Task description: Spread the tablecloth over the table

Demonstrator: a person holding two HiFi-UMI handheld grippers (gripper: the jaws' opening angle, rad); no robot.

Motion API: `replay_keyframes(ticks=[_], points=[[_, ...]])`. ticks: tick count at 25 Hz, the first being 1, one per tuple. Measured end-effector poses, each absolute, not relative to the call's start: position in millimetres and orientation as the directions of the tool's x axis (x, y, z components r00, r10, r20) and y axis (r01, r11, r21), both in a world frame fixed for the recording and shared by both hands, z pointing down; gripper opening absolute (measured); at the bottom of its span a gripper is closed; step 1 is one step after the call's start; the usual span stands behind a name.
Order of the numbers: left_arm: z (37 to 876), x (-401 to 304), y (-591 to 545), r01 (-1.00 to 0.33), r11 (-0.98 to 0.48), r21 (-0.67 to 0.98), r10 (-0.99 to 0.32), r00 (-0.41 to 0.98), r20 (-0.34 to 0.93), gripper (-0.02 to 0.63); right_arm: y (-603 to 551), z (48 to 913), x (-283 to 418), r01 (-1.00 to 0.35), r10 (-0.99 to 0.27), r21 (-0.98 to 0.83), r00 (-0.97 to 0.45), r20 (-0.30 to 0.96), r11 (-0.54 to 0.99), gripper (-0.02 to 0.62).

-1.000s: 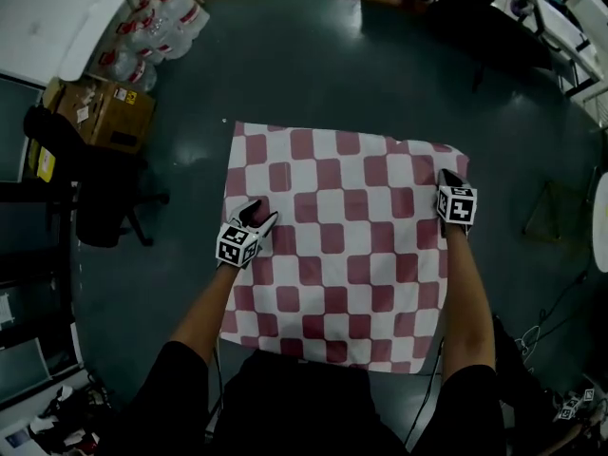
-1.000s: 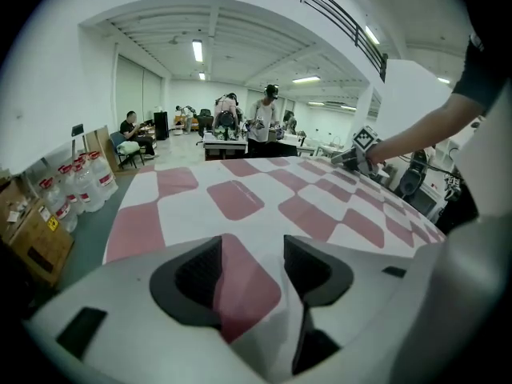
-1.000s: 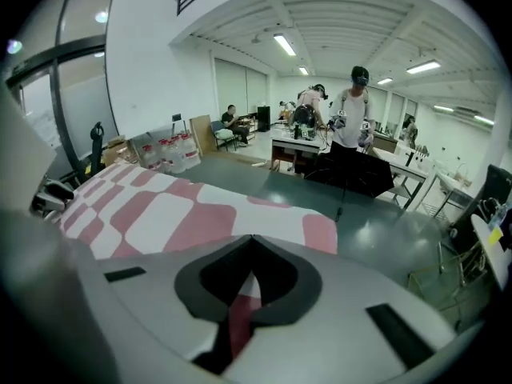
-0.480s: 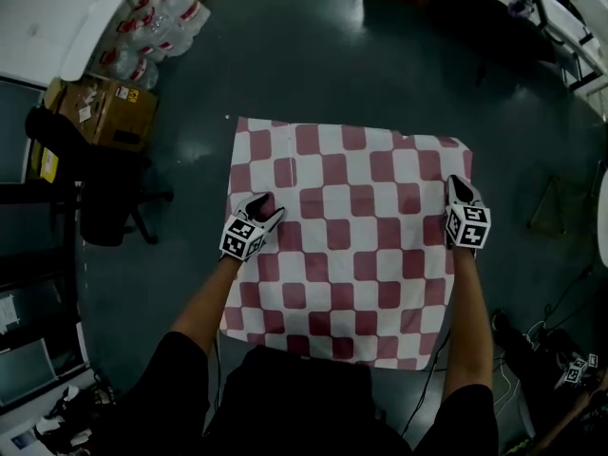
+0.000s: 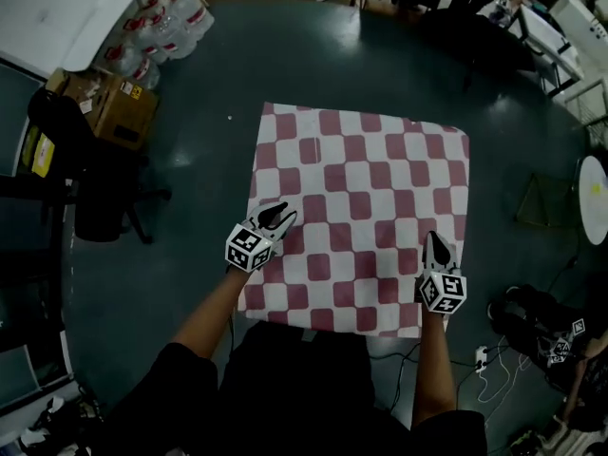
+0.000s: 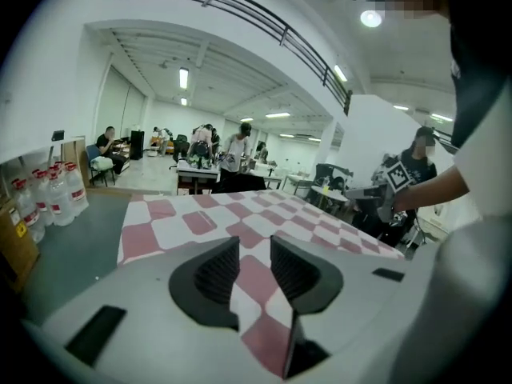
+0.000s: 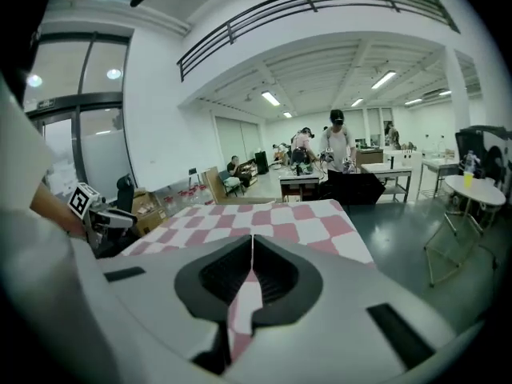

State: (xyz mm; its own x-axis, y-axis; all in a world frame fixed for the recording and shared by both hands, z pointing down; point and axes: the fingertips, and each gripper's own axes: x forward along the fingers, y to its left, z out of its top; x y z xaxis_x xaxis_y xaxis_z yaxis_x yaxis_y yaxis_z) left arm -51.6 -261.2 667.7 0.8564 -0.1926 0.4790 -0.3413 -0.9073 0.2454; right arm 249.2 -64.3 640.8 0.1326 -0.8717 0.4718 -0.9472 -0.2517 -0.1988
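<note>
Red-and-white checked fabric tablecloth [image 5: 366, 193] lies flat, covering the tabletop from edge to edge. Left tool [image 5: 280, 214] is at the left edge, nearer half. Its jaws are part-way apart and have just been closing, with a fold of tablecloth between them, not pinched. Right tool [image 5: 435, 245] is by the near right corner, jaws closed tight on a tablecloth fold.

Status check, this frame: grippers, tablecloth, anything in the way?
Right gripper shut on tablecloth. Left gripper jaws just been closing, cloth between them, not pinched. Cloth otherwise spread flat. Nothing lying on it.
</note>
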Motion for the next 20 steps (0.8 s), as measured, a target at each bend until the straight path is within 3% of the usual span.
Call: replay_keyframes(ticks=[3, 5, 14, 20], points=[[628.6, -87.6, -231.9, -0.319, -0.91, 0.265, -0.196, 0.894, 0.403, 0.042, -40.0, 607.3, 189.5, -0.934, -0.886, -0.209, 0.181, 0.426, -0.291, 0.018], [604.7, -112.5, -209.2, -0.308, -0.907, 0.288, -0.195, 0.911, 0.362, 0.022, -20.9, 581.1, 149.6, -0.929, -0.892, -0.207, 0.204, 0.403, -0.306, 0.018], [532.5, -203.6, -96.5, -0.298, -0.896, 0.33, -0.226, 0.944, 0.24, 0.017, 42.7, 495.0, -8.3, -0.955, -0.915, -0.106, 0.228, 0.334, -0.277, 0.017], [477.5, -192.7, 5.7, -0.356, -0.898, 0.26, -0.334, 0.934, 0.125, 0.017, 93.0, 466.4, -86.2, -0.987, -0.961, -0.105, 0.088, 0.262, -0.118, 0.017]])
